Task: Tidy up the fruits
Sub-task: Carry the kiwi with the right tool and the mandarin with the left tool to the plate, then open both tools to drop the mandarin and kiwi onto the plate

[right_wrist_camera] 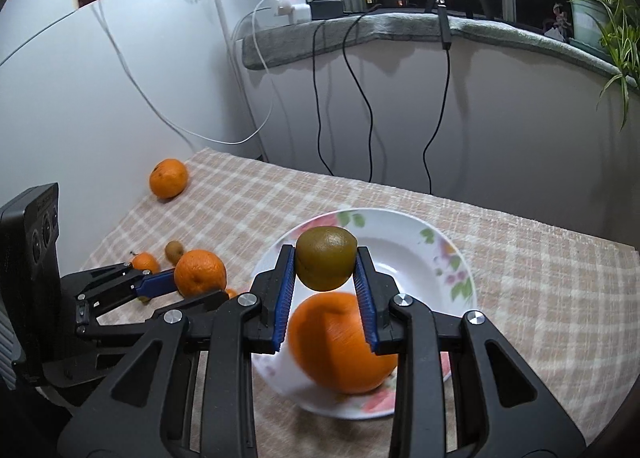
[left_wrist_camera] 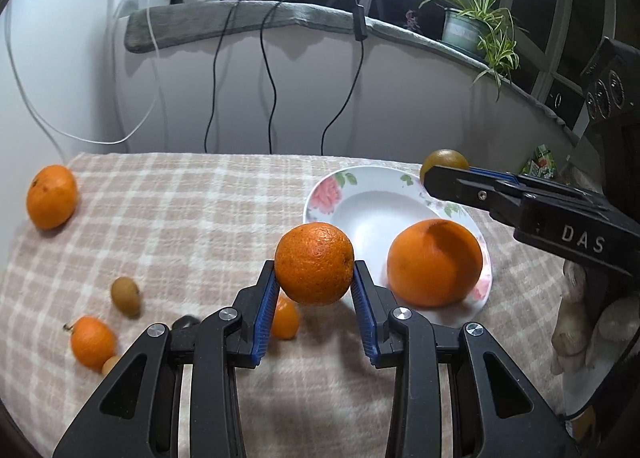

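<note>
My left gripper (left_wrist_camera: 314,274) is shut on a tangerine (left_wrist_camera: 314,263) and holds it above the checked cloth, just left of the floral plate (left_wrist_camera: 360,194). My right gripper (right_wrist_camera: 326,264) is shut on a green-brown round fruit (right_wrist_camera: 326,258) and holds it over the plate (right_wrist_camera: 416,254). A large orange (right_wrist_camera: 344,346) lies on the plate's near edge, also in the left wrist view (left_wrist_camera: 435,262). The right gripper shows in the left wrist view (left_wrist_camera: 444,174), the left one in the right wrist view (right_wrist_camera: 180,282).
On the cloth lie a tangerine at the far left (left_wrist_camera: 51,196), a small brown fruit (left_wrist_camera: 125,296), two small oranges (left_wrist_camera: 93,342) (left_wrist_camera: 285,318) and a tiny fruit (left_wrist_camera: 110,364). Cables hang down the wall behind. A potted plant (left_wrist_camera: 476,24) stands on the sill.
</note>
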A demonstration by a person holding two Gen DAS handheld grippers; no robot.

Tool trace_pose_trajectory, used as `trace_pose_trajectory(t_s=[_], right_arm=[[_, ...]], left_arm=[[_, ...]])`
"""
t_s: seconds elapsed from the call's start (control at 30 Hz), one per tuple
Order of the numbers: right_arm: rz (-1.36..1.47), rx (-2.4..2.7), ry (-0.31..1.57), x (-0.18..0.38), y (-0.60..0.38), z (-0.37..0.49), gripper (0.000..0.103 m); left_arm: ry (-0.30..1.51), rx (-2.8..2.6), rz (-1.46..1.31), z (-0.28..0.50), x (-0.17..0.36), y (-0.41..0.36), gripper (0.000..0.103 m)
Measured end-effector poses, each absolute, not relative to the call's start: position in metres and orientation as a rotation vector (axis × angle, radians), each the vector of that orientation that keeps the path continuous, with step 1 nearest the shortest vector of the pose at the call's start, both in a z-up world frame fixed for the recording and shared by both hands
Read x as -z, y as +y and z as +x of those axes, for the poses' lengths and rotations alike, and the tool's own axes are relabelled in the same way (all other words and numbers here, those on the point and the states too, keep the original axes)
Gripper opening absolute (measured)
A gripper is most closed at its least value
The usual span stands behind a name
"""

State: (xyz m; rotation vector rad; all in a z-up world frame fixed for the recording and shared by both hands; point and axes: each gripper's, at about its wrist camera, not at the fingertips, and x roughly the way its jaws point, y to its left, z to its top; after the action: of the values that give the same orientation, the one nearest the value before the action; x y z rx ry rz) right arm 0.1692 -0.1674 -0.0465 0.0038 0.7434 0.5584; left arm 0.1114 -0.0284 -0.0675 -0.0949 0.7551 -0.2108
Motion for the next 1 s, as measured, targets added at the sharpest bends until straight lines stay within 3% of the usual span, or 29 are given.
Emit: trace_pose_trajectory(t_s=[0.83,0.87,0.9,0.97,1.0], right_arm=[[0.101,-0.513,0.87,0.085,-0.197,0.225,0.032],[0.104,-0.512,0.871,0.085,-0.198,0.226,0.035],[0.106,-0.511,0.87,0.085,-0.198,0.225,0.047],[0.109,-0.505,0.857,0.082,-0.199,0.223,0.069],[0.108,-0.505,0.845,0.08,-0.2,0.221,0.074]], left_arm=[[0.786,0.238,-0.08,0.137,0.077,-0.046,0.036],[0.788,0.24,-0.078,0.136,0.077,-0.046,0.038],[0.786,0.242,-0.077,0.136,0.077,-0.047,0.042],[0.768,0.249,-0.083,0.134,0.075,-0.047,0.061],[0.758,0.253,-0.088,0.133,0.072,-0.047,0.062]])
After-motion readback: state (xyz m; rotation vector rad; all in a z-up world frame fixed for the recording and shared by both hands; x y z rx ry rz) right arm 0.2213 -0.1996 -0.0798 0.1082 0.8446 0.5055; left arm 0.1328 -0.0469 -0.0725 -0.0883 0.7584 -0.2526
